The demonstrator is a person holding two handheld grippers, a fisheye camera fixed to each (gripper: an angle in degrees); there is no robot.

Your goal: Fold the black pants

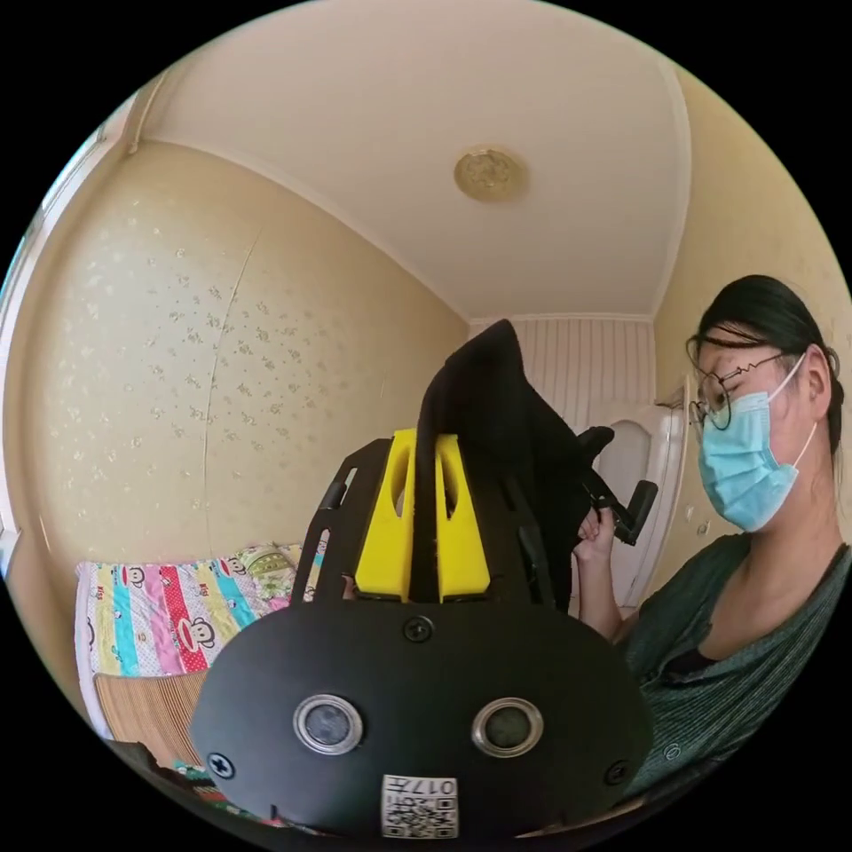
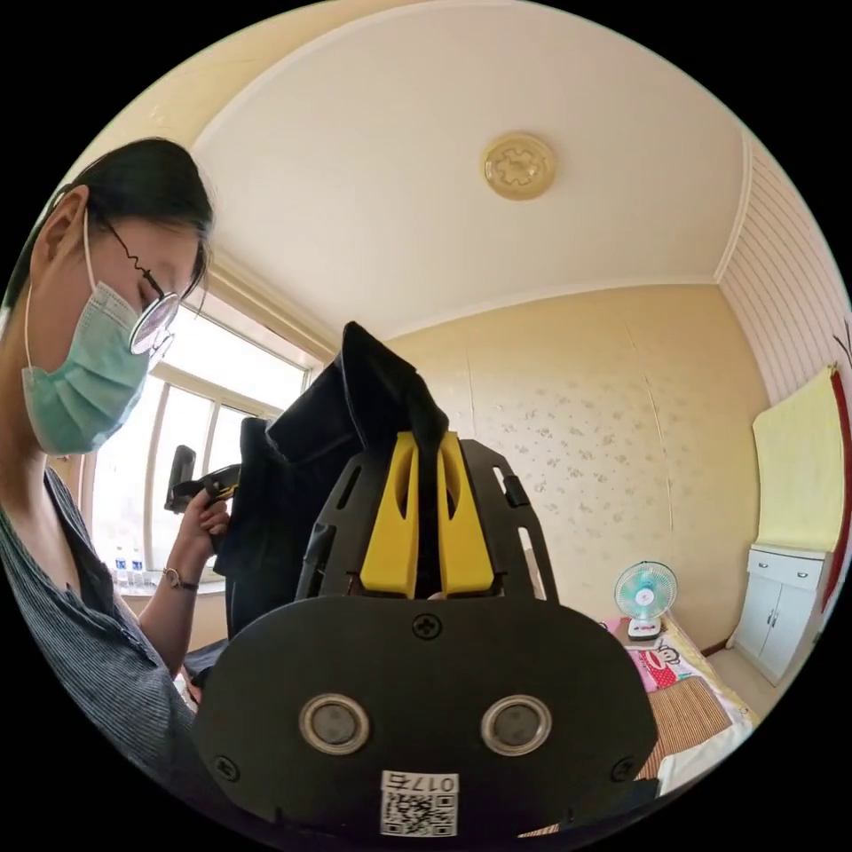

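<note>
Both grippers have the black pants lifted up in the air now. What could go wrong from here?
1. Each grip is narrow: the left gripper and right gripper pinch only a thin fold of the black pants, so it may slip out.
2. The cloth hangs bunched between them, so a fold laid down now would likely come out crooked.

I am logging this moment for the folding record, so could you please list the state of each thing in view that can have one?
Black fabric pants: lifted in the air, bunched, clamped at two places.
Left claw, yellow-jawed: shut on the pants.
Right claw, yellow-jawed: shut on the pants.
Small white and teal desk fan: upright on the bed; spinning or not, cannot tell.
White two-door cabinet: doors closed.
</note>
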